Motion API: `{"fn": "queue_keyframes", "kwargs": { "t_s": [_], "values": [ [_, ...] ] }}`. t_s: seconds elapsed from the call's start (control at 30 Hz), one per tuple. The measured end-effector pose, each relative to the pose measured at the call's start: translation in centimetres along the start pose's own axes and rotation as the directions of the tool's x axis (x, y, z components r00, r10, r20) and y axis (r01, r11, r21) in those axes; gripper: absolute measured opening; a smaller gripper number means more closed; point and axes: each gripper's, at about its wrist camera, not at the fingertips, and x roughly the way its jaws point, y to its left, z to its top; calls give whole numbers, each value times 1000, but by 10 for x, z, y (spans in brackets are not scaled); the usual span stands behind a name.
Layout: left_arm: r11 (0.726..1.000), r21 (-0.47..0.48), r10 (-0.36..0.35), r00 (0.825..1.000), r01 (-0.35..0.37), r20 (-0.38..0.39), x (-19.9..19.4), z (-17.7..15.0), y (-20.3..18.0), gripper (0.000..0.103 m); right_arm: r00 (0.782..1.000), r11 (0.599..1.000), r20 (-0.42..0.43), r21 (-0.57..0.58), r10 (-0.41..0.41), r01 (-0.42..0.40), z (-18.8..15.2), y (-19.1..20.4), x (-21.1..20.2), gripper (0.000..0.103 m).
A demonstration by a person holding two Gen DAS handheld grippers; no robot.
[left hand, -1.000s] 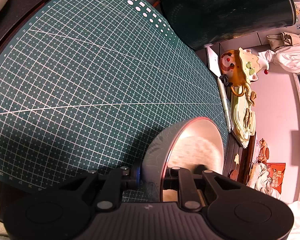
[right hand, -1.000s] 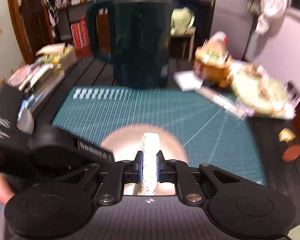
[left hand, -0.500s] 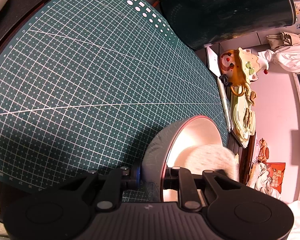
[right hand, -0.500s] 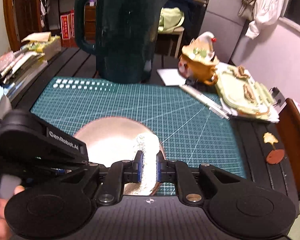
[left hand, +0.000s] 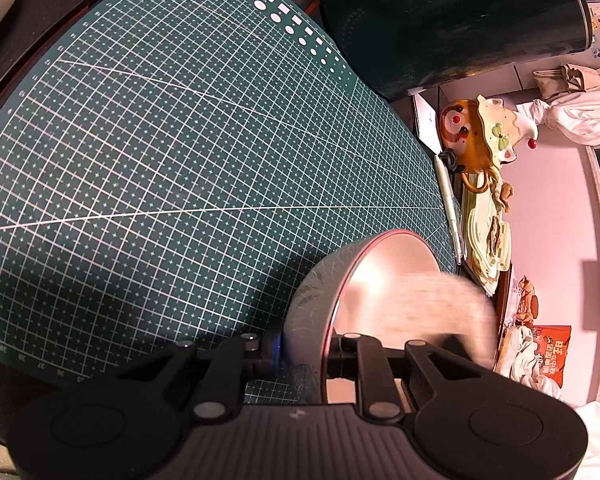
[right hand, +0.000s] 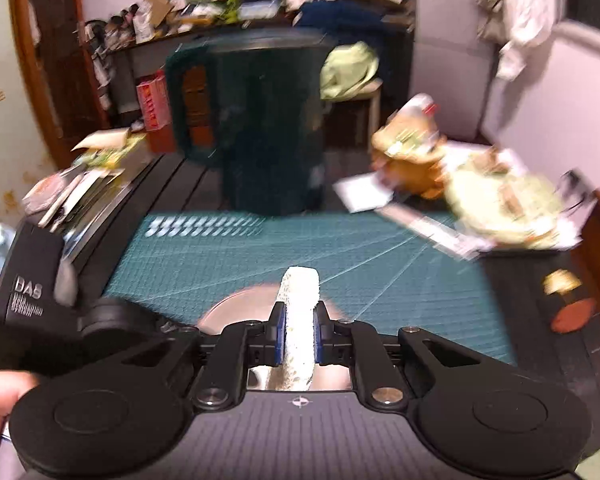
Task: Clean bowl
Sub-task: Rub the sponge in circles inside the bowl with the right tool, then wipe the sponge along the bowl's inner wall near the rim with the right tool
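Left gripper point(left hand: 300, 354) jaws clamp the bowl point(left hand: 312, 304) rim; right gripper point(right hand: 299, 334) jaws grip the sponge point(right hand: 299, 320) above the bowl.

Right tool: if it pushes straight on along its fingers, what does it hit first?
Probably the bowl. The right tool is shut on a white sponge that sticks out ahead, angled down over the bowl's inside, so the sponge would meet it first. Blur leaves depth unclear.
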Motion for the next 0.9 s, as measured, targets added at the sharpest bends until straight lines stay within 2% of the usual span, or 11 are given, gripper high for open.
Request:
{"fn": "queue_keyframes", "kwargs": {
  "t_s": [0.03, 0.2, 0.33, 0.5, 0.77, 0.9],
  "values": [
    [1000, 3, 2, 1000, -2, 0, -2, -1, -2, 18, 1000, 1000, -23, 6, 7, -7, -2, 1, 7, 12],
    [1000, 6, 4, 1000, -4, 0, -2, 0, -4, 18, 996, 998, -74, -7, -57, 57, -9, 1, 31, 12],
    [1000, 5, 1, 1000, -1, -2, 0, 1, -3, 18, 993, 997, -93, 16, -69, 70, -5, -10, 29, 12],
    [1000, 6, -1, 1000, 1, -3, -4, 0, 0, 18, 997, 998, -58, 33, -50, 52, 1, -24, 9, 12],
    [1000, 4, -1, 1000, 1, -4, -4, 3, 2, 18, 989, 992, 82, 57, -120, 116, 16, -32, -34, 12],
    [1000, 6, 0, 1000, 0, -4, -4, 8, 9, 18, 997, 997, 72, 76, -26, 20, 17, -26, -33, 12]
  ]
}}
